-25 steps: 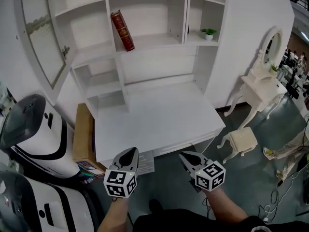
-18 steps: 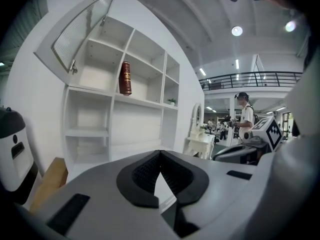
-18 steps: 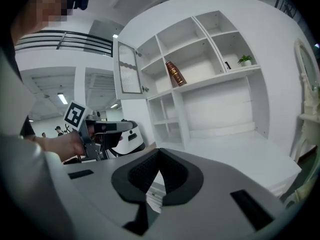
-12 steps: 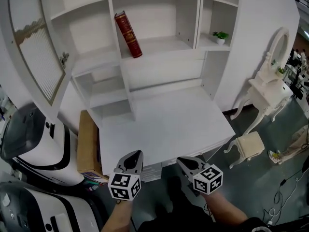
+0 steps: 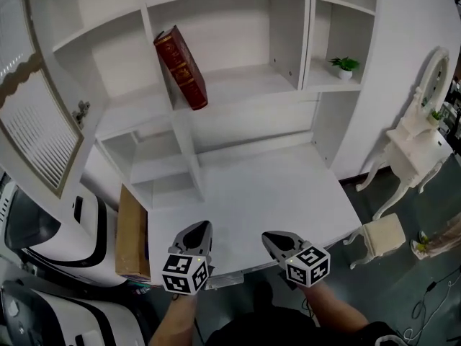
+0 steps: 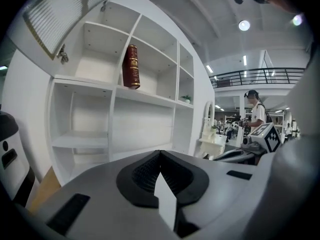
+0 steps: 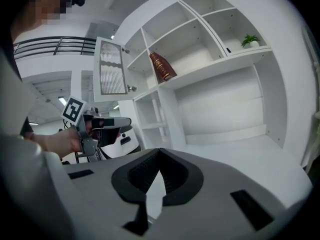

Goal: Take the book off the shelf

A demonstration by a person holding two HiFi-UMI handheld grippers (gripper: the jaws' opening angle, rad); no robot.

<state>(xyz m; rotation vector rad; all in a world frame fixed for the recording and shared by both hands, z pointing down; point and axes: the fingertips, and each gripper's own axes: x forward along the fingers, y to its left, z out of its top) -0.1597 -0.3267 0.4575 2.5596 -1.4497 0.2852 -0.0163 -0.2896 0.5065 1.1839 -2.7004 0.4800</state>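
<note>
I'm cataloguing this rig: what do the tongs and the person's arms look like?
The left tongs and right tongs are grey shells with black ribbed pads; each carries a white cube of black square markers. Forearms are bare.

Dark red book (image 5: pixel 181 67), white shelf (image 5: pixel 245 78)

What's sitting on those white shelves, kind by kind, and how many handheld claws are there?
Dark red hardcover book: 1
Small green potted plant: 1
Grey handheld grippers: 2, the left gripper and right gripper
Total: 4
</note>
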